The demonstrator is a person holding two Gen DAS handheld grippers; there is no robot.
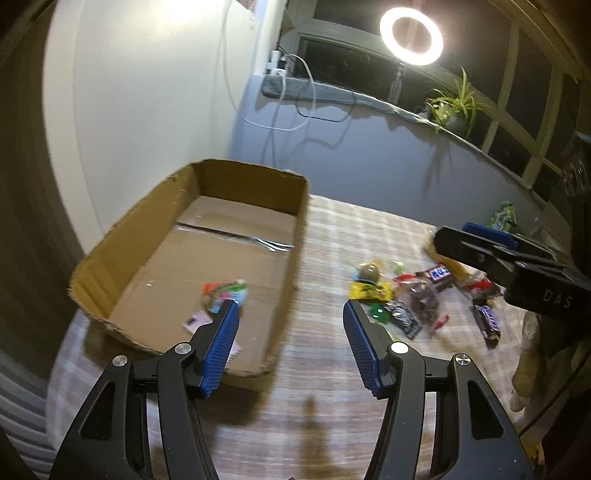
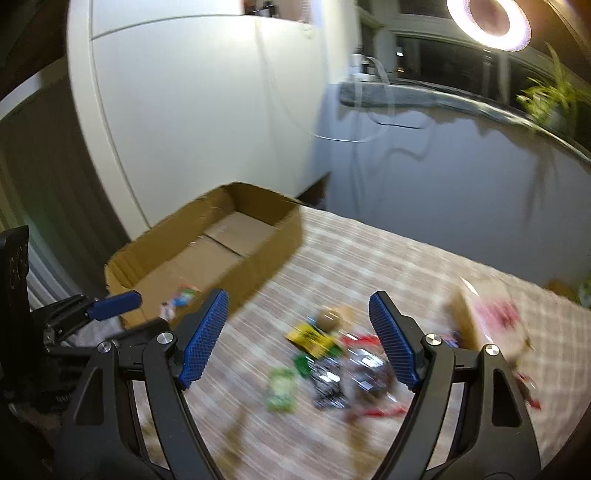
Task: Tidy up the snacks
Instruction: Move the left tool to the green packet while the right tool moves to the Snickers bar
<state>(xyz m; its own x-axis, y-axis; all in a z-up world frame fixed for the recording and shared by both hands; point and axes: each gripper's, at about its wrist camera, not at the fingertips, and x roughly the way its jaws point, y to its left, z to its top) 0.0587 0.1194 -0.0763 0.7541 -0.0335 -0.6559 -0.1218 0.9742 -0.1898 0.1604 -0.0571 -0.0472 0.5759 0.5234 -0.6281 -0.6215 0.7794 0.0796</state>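
While blur smears the snacks (image 2: 332, 354), each hand-held gripper (image 1: 290, 314) (image 2: 299, 306) gapes wide, holding nothing.

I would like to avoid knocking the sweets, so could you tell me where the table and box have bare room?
Free: the far half of the cardboard box, beyond the snack packets, and the checked tablecloth between box and snack pile. The pile itself is crowded.

Lit by a glowing round ring lamp (image 1: 411, 31) before dark, white-framed window panes (image 1: 532, 85). Below, a long grey stone sill (image 1: 332, 92) with a green spiky potted plant (image 1: 456, 107) and trailing white cables (image 1: 295, 110). Pale grey-blue wall (image 1: 369, 158) beneath; white cabinet panel (image 1: 147, 92) at left. Counter under beige checked cloth (image 1: 351, 229).
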